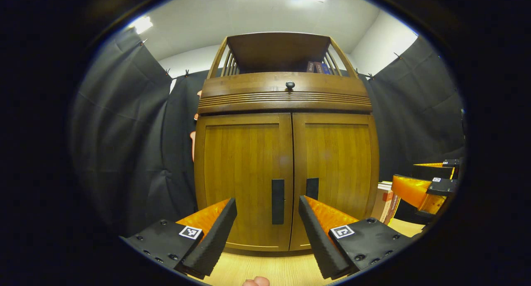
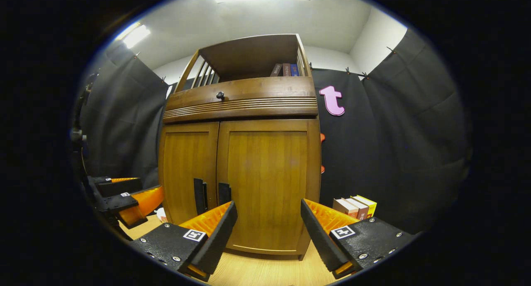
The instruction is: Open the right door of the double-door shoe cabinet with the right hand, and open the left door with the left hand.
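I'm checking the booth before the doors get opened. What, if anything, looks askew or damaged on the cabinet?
Nothing stands out. The left door and right door sit shut and flush, both handles straight, and the drawer above is closed.

Shoe cabinet (image 1: 286, 153) on the table (image 1: 265, 269), left door (image 1: 242, 178) beside right door (image 1: 336, 170), drawer (image 1: 286, 95) above both, books (image 1: 317, 67) on the top shelf, boxes (image 2: 354, 207) right of cabinet.
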A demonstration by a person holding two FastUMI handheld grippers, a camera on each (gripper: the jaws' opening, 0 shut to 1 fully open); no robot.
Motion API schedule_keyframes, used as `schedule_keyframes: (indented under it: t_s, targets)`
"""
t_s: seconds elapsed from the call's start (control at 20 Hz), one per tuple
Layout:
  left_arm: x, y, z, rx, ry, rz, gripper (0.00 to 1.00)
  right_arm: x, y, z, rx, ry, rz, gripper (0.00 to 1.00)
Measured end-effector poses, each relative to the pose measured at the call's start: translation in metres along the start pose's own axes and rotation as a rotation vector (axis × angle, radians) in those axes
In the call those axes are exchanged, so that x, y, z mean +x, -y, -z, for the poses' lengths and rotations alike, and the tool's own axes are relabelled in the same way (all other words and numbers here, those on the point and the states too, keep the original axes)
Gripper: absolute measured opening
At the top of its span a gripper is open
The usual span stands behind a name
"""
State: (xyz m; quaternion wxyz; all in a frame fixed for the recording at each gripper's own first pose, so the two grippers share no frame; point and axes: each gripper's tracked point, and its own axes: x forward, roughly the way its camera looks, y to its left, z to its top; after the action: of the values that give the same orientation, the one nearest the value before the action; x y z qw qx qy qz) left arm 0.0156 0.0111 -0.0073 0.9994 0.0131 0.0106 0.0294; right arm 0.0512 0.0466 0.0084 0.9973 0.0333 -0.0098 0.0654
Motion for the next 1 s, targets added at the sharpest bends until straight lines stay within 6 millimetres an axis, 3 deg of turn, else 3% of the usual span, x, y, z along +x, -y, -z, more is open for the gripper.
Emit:
schedule_keyframes:
  t_s: [0.2, 0.25, 0.35, 0.55, 0.85, 1.0]
  targets:
    - [-0.008, -0.007, -0.001, 0.012, -0.001, -0.013, 0.97, 0.034, -0.026, 0.002, 0.017, -0.014, -0.078, 0.94]
    - [-0.01, -0.008, -0.002, 0.01, -0.002, -0.016, 0.98, 0.043, -0.037, 0.003, 0.025, -0.016, -0.103, 0.99]
    - [-0.015, -0.009, -0.004, -0.001, 0.004, -0.021, 0.98, 0.062, -0.058, 0.007, 0.029, -0.012, -0.15, 0.94]
    - [-0.027, -0.019, -0.006, 0.007, 0.01, -0.043, 0.97, 0.105, -0.091, 0.035, -0.014, -0.056, -0.208, 0.94]
    - [-0.043, -0.038, -0.009, -0.003, 0.013, -0.089, 0.96, 0.152, -0.1, 0.06, -0.051, -0.062, -0.152, 0.98]
    - [-0.053, -0.048, -0.01, -0.01, 0.009, -0.116, 0.97, 0.164, -0.102, 0.074, -0.048, -0.075, -0.111, 0.98]
